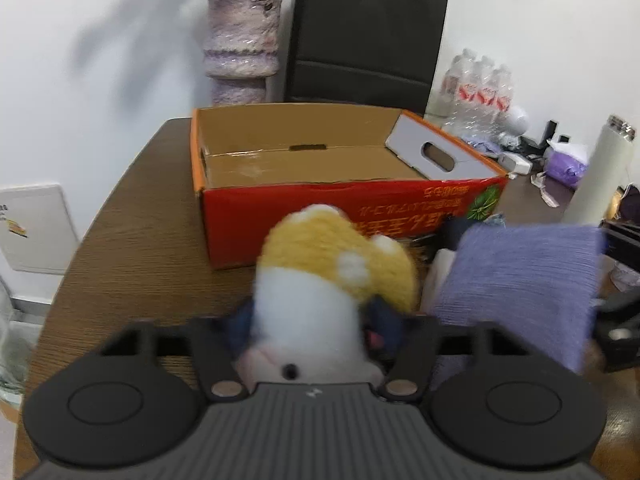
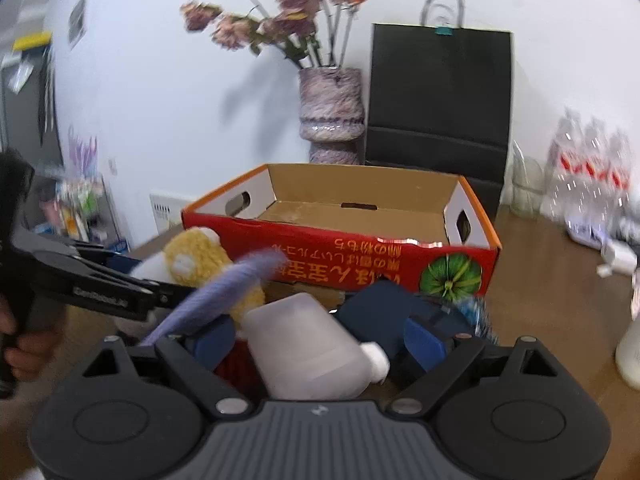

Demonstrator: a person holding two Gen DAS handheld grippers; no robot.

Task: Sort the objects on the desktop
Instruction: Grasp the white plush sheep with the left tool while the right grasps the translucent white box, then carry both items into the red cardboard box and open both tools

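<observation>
My left gripper (image 1: 306, 320) is shut on a yellow and white plush toy (image 1: 320, 272), held just in front of the open red cardboard box (image 1: 280, 208). The box looks empty inside. My right gripper (image 2: 316, 340) is shut on a translucent white plastic bottle (image 2: 304, 344), also in front of the red box (image 2: 360, 256). A purple cloth (image 1: 520, 284) hangs to the right of the toy and shows as a blurred strip in the right wrist view (image 2: 224, 292). The left gripper with the plush toy (image 2: 196, 260) shows at the left of the right wrist view.
A purple vase (image 1: 240, 48) with flowers and a black paper bag (image 1: 364, 36) stand behind the box. A pack of water bottles (image 1: 476, 88), a white flask (image 1: 600, 176) and clutter lie at the right. The brown table (image 1: 132, 224) edge curves at the left.
</observation>
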